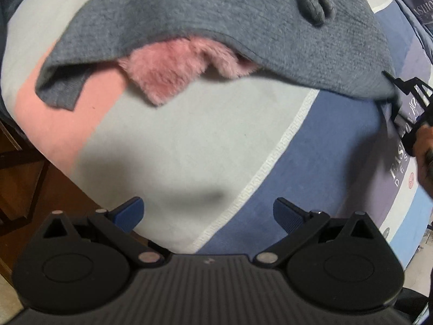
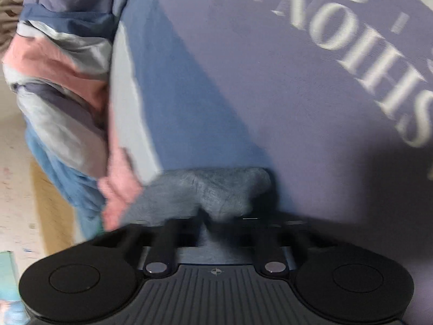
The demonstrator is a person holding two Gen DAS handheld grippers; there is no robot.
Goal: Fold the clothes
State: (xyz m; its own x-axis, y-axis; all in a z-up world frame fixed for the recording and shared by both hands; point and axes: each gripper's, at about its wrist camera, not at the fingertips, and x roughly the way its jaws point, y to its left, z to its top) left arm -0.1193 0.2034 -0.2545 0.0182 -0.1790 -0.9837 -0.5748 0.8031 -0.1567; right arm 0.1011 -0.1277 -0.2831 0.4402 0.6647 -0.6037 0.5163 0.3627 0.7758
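A grey knitted garment (image 1: 205, 27) lies spread over a fluffy pink garment (image 1: 167, 73) on the bed, in the upper half of the left wrist view. My left gripper (image 1: 208, 214) hangs open above the bedspread, short of both garments, with nothing between its blue pads. My right gripper (image 2: 216, 216) is shut on a bunched corner of the grey garment (image 2: 216, 189). A bit of the pink garment (image 2: 119, 192) shows beside it. The right gripper (image 1: 406, 92) also appears at the grey garment's right edge in the left wrist view.
The bedspread (image 1: 189, 146) has pink, pale grey, blue and purple blocks with printed lettering (image 2: 365, 62). A rumpled quilt (image 2: 62, 81) hangs at the bed's side. Wooden floor (image 1: 32, 178) lies below the bed edge on the left. A hand (image 1: 425, 157) holds the right gripper.
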